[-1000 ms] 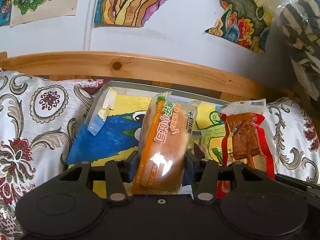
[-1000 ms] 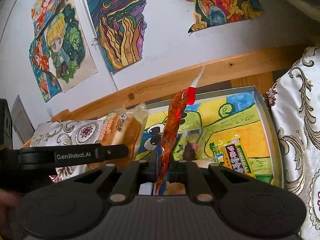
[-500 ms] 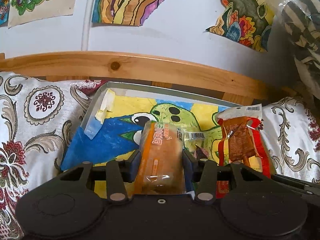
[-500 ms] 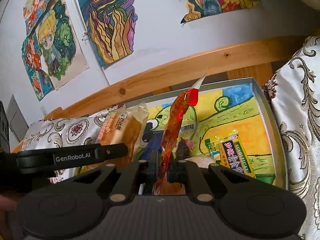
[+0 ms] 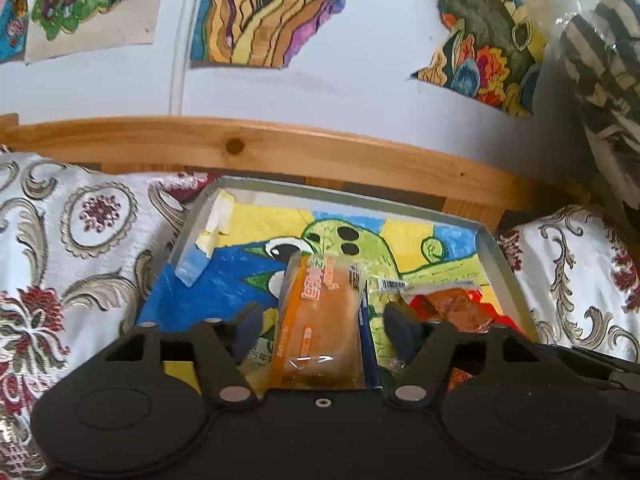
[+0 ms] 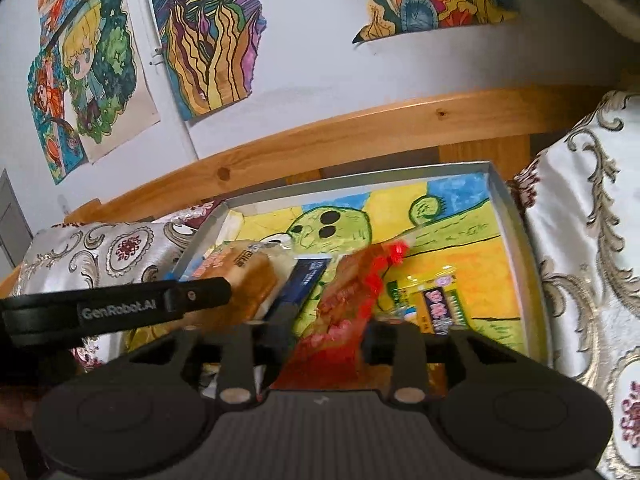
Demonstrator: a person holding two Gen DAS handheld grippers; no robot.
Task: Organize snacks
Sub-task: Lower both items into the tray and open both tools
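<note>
Both my jaws are opening: left gripper [image 5: 322, 330] lets go of the bread pack [image 5: 320, 320], right gripper [image 6: 326, 334] the red pouch [image 6: 344, 312], both lower centre over the tray [image 5: 506, 256]. I think the pouch may slide onto the bread, since they lie touching.

Left gripper [image 5: 322, 330] fingers opening — right gripper [image 6: 322, 336] fingers opening, both angled down.

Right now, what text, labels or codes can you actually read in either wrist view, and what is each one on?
"GenRobot.AI": on the side of the left gripper, seen from the right wrist.
Orange characters on the bread packet: too blurred to read.
Barcode label on a packet beside it: digits too small.
Print on the green-and-yellow snack packet: blurred.
Dark blue packet: white print, unreadable.
Red snack packet: motion-blurred, nothing legible.
</note>
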